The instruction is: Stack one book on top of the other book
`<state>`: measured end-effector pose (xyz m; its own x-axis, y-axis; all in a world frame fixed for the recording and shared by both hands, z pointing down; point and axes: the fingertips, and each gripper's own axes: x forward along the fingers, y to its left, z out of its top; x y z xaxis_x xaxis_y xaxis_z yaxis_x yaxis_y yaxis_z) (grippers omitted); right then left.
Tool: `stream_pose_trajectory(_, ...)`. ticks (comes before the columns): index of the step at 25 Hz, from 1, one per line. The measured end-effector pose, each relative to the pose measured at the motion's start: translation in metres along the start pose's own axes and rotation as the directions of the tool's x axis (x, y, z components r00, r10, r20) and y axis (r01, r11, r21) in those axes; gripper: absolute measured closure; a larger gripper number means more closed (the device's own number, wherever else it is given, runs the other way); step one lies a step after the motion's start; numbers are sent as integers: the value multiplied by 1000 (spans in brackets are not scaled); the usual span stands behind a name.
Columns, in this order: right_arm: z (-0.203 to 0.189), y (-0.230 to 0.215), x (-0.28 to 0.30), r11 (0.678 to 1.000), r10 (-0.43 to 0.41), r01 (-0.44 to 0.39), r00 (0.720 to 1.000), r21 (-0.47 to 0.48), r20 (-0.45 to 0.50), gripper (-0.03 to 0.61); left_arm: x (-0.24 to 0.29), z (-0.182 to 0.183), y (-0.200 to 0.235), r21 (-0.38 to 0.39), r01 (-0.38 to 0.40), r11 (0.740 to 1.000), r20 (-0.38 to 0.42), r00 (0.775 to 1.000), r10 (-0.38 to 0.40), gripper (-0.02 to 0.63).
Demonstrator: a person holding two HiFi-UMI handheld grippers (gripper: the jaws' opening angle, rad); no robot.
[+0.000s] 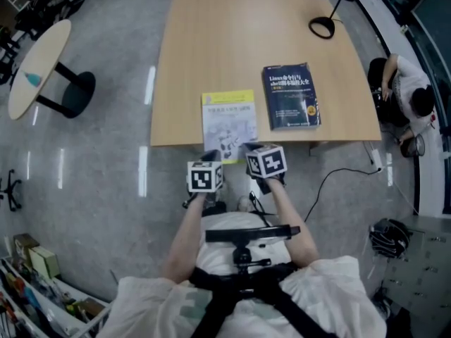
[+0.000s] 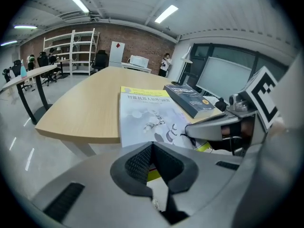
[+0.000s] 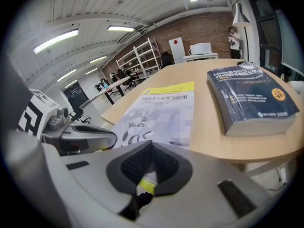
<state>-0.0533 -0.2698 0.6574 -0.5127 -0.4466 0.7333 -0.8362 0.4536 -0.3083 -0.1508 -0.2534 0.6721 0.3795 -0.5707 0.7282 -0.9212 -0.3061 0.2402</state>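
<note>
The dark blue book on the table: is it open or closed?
Closed. The dark blue book lies flat on the table, front cover up; the right gripper view shows its page edge under that cover.

Pale wooden tabletop (image 1: 211,48) on a grey floor (image 1: 113,153). Black lamp base (image 1: 323,27) near its far right corner. Oval side table (image 1: 39,65) well apart at left. Person (image 1: 412,97) beside the right edge. Black cable (image 1: 331,178) across the floor near the front right corner. White shelves (image 2: 71,49) against a brick wall (image 2: 142,44). Strip lights (image 2: 166,13) lit overhead.
</note>
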Motion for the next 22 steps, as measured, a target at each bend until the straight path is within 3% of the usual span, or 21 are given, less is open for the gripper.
stream_pose_trajectory(9,1,-2,-4,997,54,-57,997,45,48,578,-6,1,0,-133,111,985,78,992,-101,603)
stream_pose_trajectory(13,2,1,-8,996,67,-70,996,46,60,504,-8,6,6,-175,123,977,126,987,-102,601)
stream_pose_trajectory(15,2,6,-10,996,81,-83,995,27,54,433,-11,9,15,-203,101,974,147,987,-72,599)
stream_pose_trajectory(17,4,7,-12,995,96,-96,994,12,52,359,-12,13,18,-219,110,969,156,985,-76,553)
stream_pose_trajectory(18,4,6,-14,995,100,-101,993,11,55,323,-12,16,15,-231,133,964,160,982,-97,489)
stream_pose_trajectory(22,5,-5,-25,995,83,-87,993,49,86,293,-12,27,5,-259,193,946,154,976,-157,289)
